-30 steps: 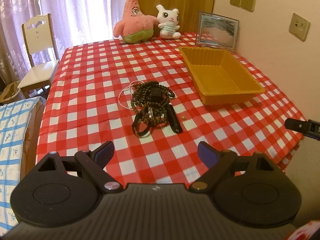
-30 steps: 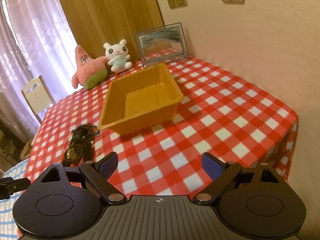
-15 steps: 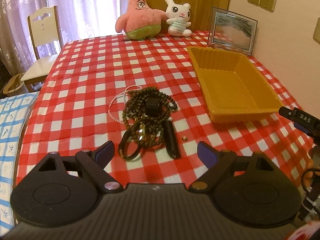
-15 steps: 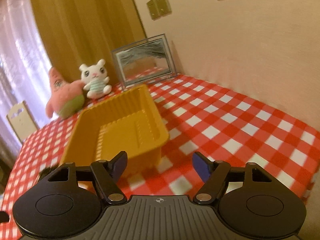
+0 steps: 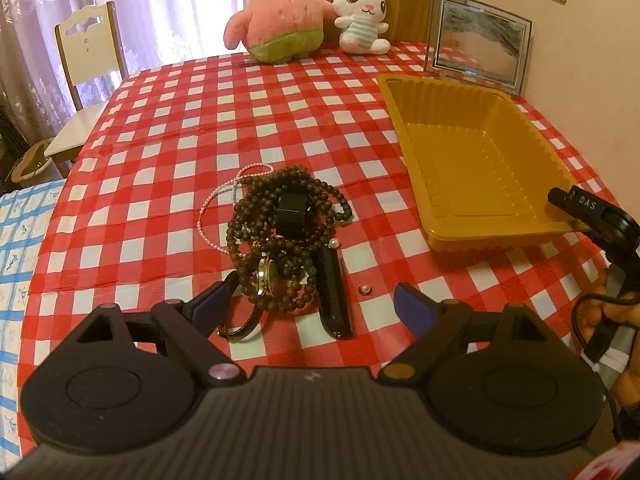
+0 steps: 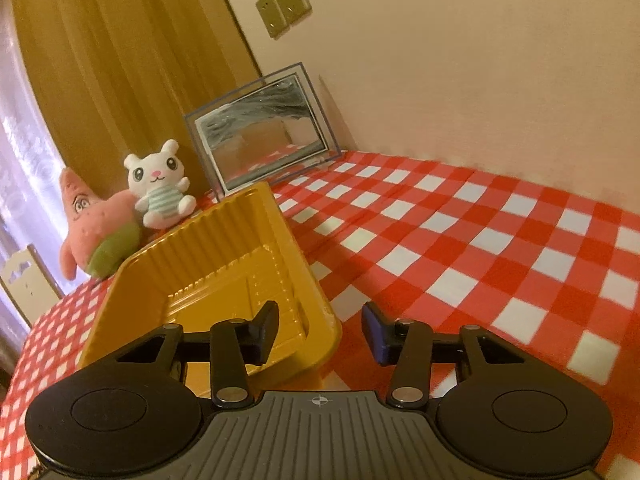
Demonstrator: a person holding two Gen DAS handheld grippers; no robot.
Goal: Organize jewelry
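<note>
A pile of jewelry (image 5: 280, 232) lies on the checked tablecloth: dark bead strands, a pink bead chain (image 5: 218, 200), a gold-faced watch (image 5: 266, 280), a black strap (image 5: 334, 300) and a small pearl stud (image 5: 365, 289). My left gripper (image 5: 310, 306) is open and empty, just in front of the pile. An empty yellow tray (image 5: 404, 128) stands to the right. My right gripper (image 6: 323, 330) is open and straddles the tray's near right corner (image 6: 320, 312), one finger (image 6: 266, 326) inside the tray. The right gripper's tip (image 5: 580, 204) shows at that corner in the left wrist view.
A pink star plush (image 5: 278, 16), a white bunny plush (image 5: 362, 16) and a framed picture (image 5: 480, 40) stand along the table's far edge. A wall (image 6: 480, 60) runs along the right side. A white chair (image 5: 86, 60) stands at the far left.
Both grippers have moved forward. The left came close to the jewelry pile. The right reached the tray's near corner and its jaws narrowed somewhat.
</note>
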